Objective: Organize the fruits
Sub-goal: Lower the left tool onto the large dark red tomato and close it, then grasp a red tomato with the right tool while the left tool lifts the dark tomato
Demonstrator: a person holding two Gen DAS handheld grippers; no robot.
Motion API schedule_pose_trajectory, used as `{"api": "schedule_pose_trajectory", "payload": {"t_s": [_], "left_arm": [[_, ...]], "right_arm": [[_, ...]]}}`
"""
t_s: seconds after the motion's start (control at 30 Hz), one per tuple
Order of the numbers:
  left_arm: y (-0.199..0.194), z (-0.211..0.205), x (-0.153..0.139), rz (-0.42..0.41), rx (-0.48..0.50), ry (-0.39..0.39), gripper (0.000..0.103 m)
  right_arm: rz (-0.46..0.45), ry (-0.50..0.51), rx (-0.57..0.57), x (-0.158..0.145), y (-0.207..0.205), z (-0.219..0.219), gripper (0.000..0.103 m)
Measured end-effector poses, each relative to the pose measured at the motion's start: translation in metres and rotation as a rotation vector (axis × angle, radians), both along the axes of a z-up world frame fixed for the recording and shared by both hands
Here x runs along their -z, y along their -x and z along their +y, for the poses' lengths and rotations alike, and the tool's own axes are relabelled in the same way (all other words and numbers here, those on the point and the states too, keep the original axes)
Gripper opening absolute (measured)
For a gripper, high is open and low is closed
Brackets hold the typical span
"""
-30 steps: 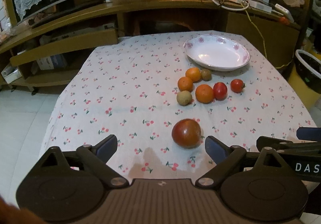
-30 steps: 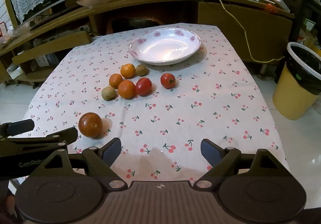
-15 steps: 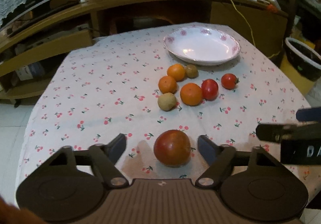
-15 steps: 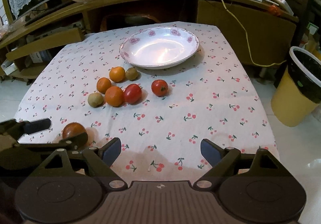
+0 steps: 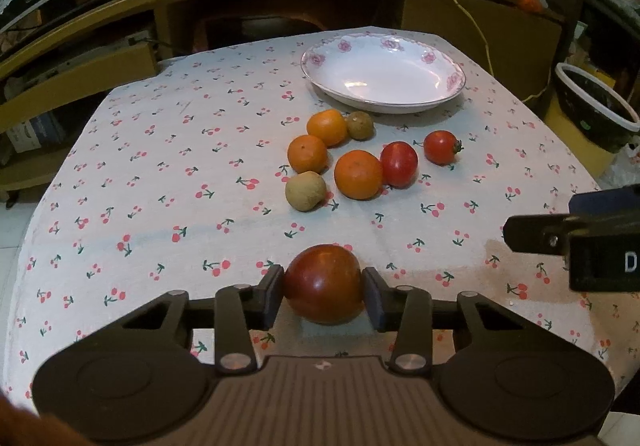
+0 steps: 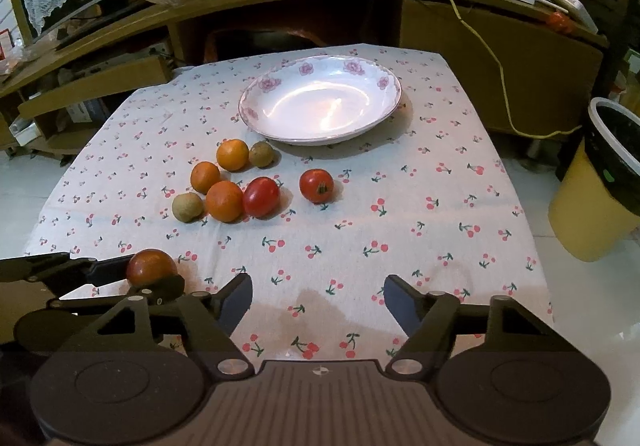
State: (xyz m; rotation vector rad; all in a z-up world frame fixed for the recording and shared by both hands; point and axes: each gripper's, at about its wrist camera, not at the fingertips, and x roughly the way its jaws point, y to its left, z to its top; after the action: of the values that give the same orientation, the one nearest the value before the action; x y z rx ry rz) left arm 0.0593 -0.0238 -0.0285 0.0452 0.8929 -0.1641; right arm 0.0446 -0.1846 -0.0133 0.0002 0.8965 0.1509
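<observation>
Only the left wrist view shows both pads of the left tongs (image 5: 324, 292) pressed against the dark red tomato (image 5: 323, 283) at the near edge of the surface (image 5: 160, 182); the right view half hides it. The right tongs (image 6: 318, 300) gape wide, holding nothing. Loose fruit clusters just before the plate (image 6: 320, 102)

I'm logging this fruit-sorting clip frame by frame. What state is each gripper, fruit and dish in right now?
left gripper: shut on the dark red fruit
dark red fruit: gripped on both sides, near table edge
right gripper: open, holding nothing
white plate: upright, holding no fruit
three oranges: loose on the tablecloth
two red tomatoes: loose on the tablecloth
two brown fruits: loose on the tablecloth
bin: open, black liner
</observation>
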Motion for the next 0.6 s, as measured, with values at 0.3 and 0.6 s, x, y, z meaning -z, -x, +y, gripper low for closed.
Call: {"api": "schedule_pose_trajectory", "payload": {"t_s": [0.3, 0.6], "left_arm": [[-0.021, -0.003, -0.009, 0.023, 0.074, -0.008, 0.046], [-0.039, 0.001, -0.016, 0.046, 0.118, 0.057, 0.046]], "right_arm": [[-0.031, 0.045, -0.077, -0.003, -0.035, -0.001, 0.061], [-0.013, 0.065, -0.168, 0.012, -0.077, 0.006, 0.053]]}}
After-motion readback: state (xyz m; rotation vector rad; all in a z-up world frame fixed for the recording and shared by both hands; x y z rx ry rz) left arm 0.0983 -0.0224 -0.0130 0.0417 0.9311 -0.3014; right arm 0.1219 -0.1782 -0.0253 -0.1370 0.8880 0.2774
